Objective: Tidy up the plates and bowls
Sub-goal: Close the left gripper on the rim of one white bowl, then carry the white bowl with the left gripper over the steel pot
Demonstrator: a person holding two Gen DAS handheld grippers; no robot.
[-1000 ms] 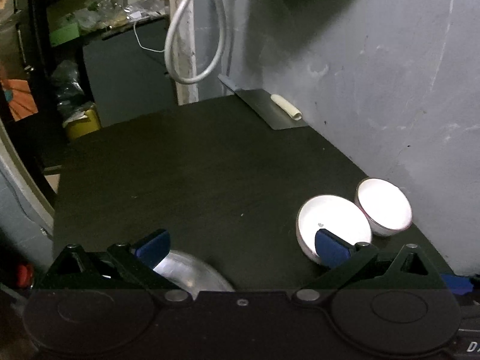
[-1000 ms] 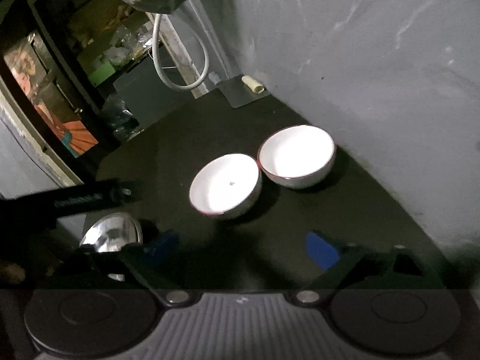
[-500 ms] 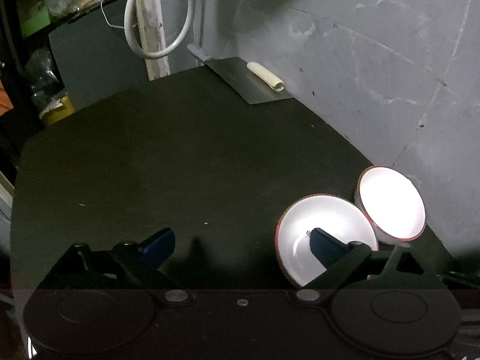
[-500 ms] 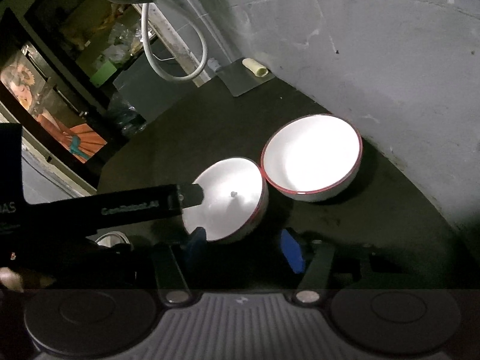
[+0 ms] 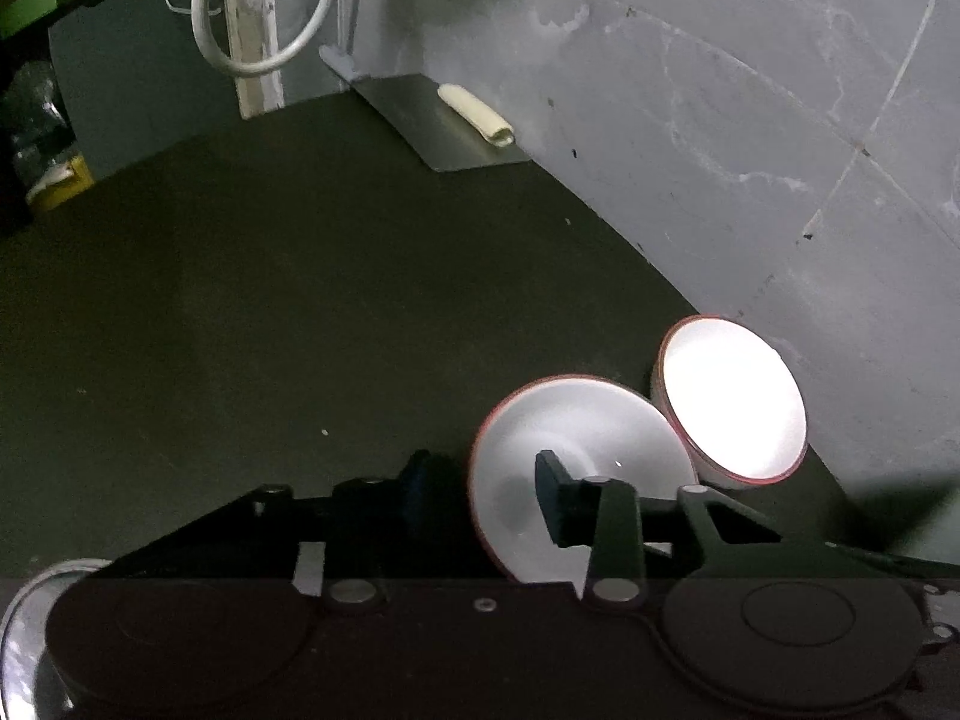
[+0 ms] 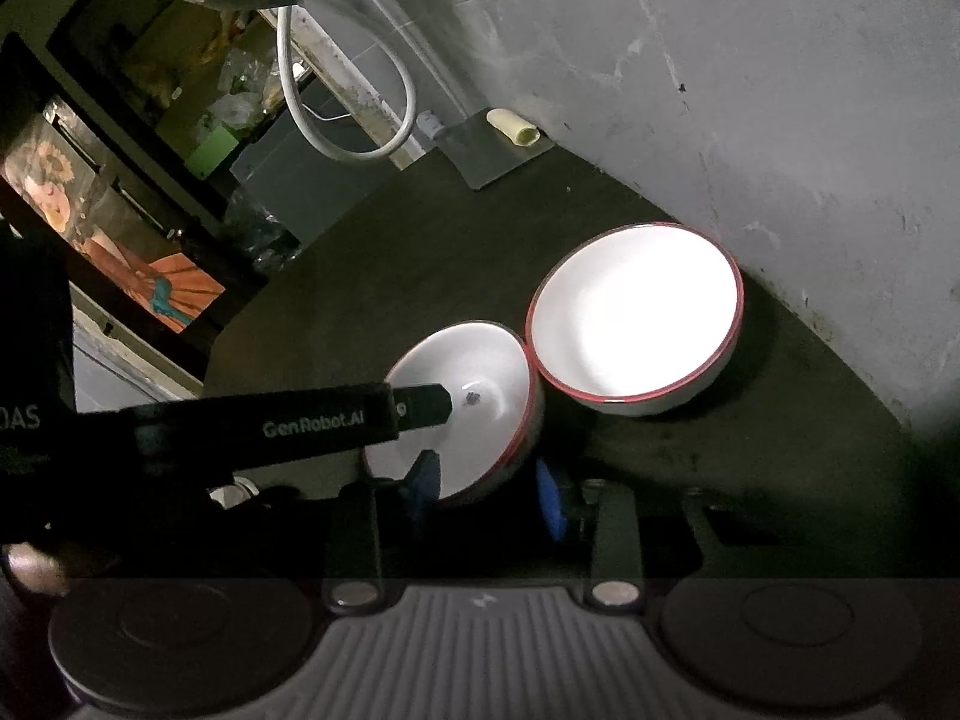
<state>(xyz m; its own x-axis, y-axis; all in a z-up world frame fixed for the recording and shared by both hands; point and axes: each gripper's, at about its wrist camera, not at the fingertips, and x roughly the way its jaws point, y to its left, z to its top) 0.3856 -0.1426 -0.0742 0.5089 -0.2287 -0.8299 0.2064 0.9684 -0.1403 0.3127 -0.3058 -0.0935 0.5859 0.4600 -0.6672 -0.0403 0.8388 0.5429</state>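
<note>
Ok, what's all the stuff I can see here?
near bowl: one, white, red rim, between both grippers.
far bowl: one, white, red rim, beside it, by the wall.
table: one, dark, under the bowls.
metal sheet: one, grey, far table corner.
roll: one, cream, on the sheet.
cable: one, white, looped past the table.
shiny dish: one, silver, near the left gripper.
left gripper: one, black, closing astride near bowl's rim.
right gripper: one, blue pads, closing astride same rim.
</note>
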